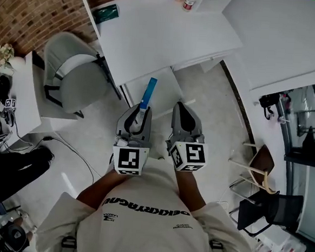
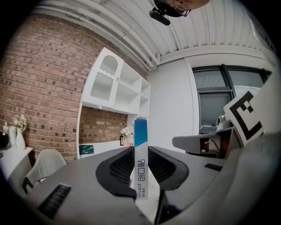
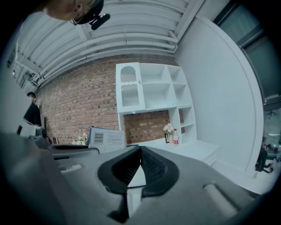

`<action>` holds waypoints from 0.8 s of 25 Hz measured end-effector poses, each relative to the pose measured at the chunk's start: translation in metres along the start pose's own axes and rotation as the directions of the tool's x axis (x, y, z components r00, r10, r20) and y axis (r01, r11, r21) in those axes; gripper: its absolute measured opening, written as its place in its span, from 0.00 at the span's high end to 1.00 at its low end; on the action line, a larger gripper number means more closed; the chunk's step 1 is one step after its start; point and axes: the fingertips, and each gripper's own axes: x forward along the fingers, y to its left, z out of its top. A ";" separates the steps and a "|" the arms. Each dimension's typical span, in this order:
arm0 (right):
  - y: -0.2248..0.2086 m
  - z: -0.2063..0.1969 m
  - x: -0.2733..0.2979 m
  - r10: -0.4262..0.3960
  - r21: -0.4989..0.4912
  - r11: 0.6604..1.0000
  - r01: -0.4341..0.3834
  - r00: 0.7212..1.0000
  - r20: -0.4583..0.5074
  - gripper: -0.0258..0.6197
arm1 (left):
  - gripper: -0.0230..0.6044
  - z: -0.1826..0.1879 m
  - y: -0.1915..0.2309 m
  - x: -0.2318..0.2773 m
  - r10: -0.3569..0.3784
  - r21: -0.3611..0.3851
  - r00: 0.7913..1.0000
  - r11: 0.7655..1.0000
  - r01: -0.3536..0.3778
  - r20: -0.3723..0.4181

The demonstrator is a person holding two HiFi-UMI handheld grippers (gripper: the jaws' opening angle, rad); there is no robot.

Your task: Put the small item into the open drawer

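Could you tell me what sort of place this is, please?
Probably a home office or study: a white desk, a grey padded chair beside it, white shelving against a red brick wall.

Left tool (image 1: 141, 114) gripping slim blue-and-white box (image 1: 148, 92), box jutting ahead toward white worktop (image 1: 169, 39). Right tool (image 1: 181, 109) just beside, parallel. Grey chair (image 1: 74, 75) off left.

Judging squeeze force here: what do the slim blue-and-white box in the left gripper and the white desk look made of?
Slim box: thin printed cardboard by its look, slightly glossy, with crisp folded edges, lettering and a barcode; probably crushable.
White desk: smooth matte board, painted or laminated, I cannot tell which; flat top, sharp edges.
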 end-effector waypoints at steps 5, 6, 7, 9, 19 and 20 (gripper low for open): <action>-0.003 -0.006 0.017 -0.047 0.002 0.999 0.047 0.999 -0.021 0.96 | 0.82 -0.009 0.016 0.019 -0.033 -0.014 0.999 0.999 0.032 -0.039; -0.003 -0.008 0.021 -0.055 -0.002 0.999 0.055 0.998 -0.025 0.96 | 0.82 -0.012 0.019 0.023 -0.037 -0.011 0.998 0.999 0.036 -0.046; -0.004 -0.010 0.024 -0.062 -0.004 0.998 0.062 0.998 -0.030 0.96 | 0.82 -0.015 0.021 0.027 -0.044 -0.007 0.998 0.999 0.043 -0.055; -0.009 -0.013 0.029 -0.078 -0.005 0.997 0.078 0.996 -0.037 0.96 | 0.82 -0.024 0.022 0.034 -0.065 -0.001 0.994 0.998 0.065 -0.084; -0.046 -0.045 0.055 -0.082 0.019 0.996 0.085 0.991 -0.110 0.96 | 0.82 -0.072 0.020 0.076 -0.084 0.011 0.974 0.996 0.088 -0.211; -0.048 -0.053 0.059 -0.073 0.024 0.997 0.077 0.990 -0.124 0.96 | 0.82 -0.078 0.020 0.080 -0.080 0.012 0.972 0.996 0.085 -0.219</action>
